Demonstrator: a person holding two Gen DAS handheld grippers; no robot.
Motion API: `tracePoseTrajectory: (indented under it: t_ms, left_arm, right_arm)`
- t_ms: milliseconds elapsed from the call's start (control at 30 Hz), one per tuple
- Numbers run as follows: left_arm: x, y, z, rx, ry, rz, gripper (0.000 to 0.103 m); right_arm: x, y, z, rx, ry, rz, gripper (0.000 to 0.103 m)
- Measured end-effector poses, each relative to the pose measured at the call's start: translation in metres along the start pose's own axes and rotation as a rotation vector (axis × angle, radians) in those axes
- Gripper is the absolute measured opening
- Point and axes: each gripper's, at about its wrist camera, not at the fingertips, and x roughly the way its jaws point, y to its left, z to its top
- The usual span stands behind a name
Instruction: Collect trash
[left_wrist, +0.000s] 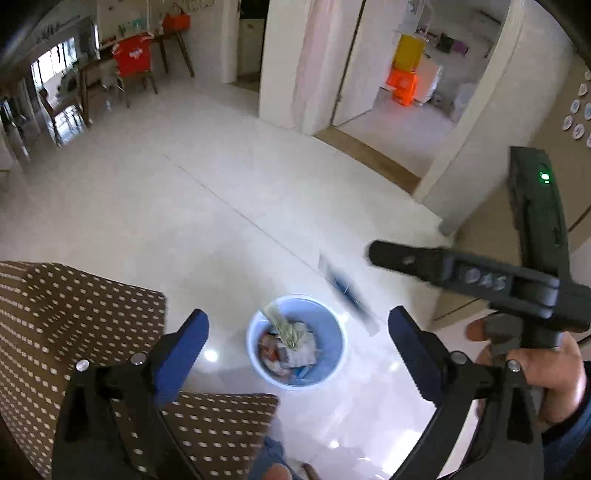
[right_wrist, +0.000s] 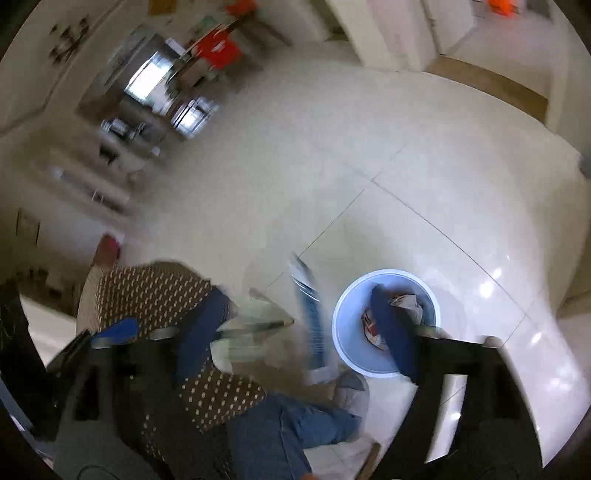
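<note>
A light blue bin (left_wrist: 295, 341) stands on the white tiled floor, holding paper and wrapper trash (left_wrist: 291, 347). It also shows in the right wrist view (right_wrist: 347, 332). A flat blue and white wrapper (left_wrist: 347, 291) is in mid-air above and to the right of the bin, blurred; it also shows in the right wrist view (right_wrist: 312, 317) left of the bin. My left gripper (left_wrist: 295, 347) is open and empty high above the bin. My right gripper (right_wrist: 306, 332) is open with nothing between its fingers; it also shows in the left wrist view (left_wrist: 461, 266) at the right.
A brown dotted cushion (left_wrist: 66, 332) fills the lower left, close to the bin. The person's jeans leg and grey slipper (right_wrist: 351, 391) stand beside the bin. Chairs and a table (left_wrist: 122, 70) are far back left. A doorway (left_wrist: 399, 110) opens at the back right.
</note>
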Motion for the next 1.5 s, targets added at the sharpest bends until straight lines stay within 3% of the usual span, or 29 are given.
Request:
tracePoseTrajectory:
  t_ms: [100, 233, 333, 500, 800, 900, 1167, 1367, 1500]
  left_arm:
    - [-0.011, 0.014, 0.001, -0.021, -0.029, 0.033, 0.096]
    - [-0.038, 0.032, -0.008, -0.056, -0.072, 0.047, 0.096]
    - [-0.064, 0.021, -0.014, -0.057, -0.125, 0.084, 0.096]
    - [-0.121, 0.025, -0.027, -0.035, -0.235, 0.226, 0.096]
    - [-0.229, 0.056, -0.066, -0.085, -0.423, 0.370, 0.097]
    - [-0.262, 0.074, -0.082, -0.143, -0.466, 0.429, 0.097]
    - [-0.360, 0.132, -0.132, -0.360, -0.536, 0.628, 0.097]
    - [-0.422, 0.158, -0.162, -0.413, -0.556, 0.778, 0.097]
    - [-0.459, 0.167, -0.175, -0.455, -0.585, 0.839, 0.098]
  right_arm:
    - [-0.003, 0.002, 0.000, 0.006, -0.014, -0.021, 0.096]
    - [-0.011, 0.006, -0.001, 0.015, -0.037, -0.054, 0.097]
    - [-0.018, 0.017, -0.002, -0.004, -0.053, -0.051, 0.097]
    - [-0.029, 0.060, -0.005, -0.072, -0.068, -0.030, 0.097]
    - [-0.045, 0.169, -0.025, -0.241, -0.090, 0.027, 0.097]
    - [-0.049, 0.218, -0.041, -0.318, -0.093, 0.052, 0.097]
    - [-0.075, 0.340, -0.095, -0.541, -0.174, 0.112, 0.097]
    - [-0.101, 0.416, -0.137, -0.668, -0.262, 0.177, 0.097]
    - [-0.116, 0.450, -0.158, -0.731, -0.304, 0.220, 0.097]
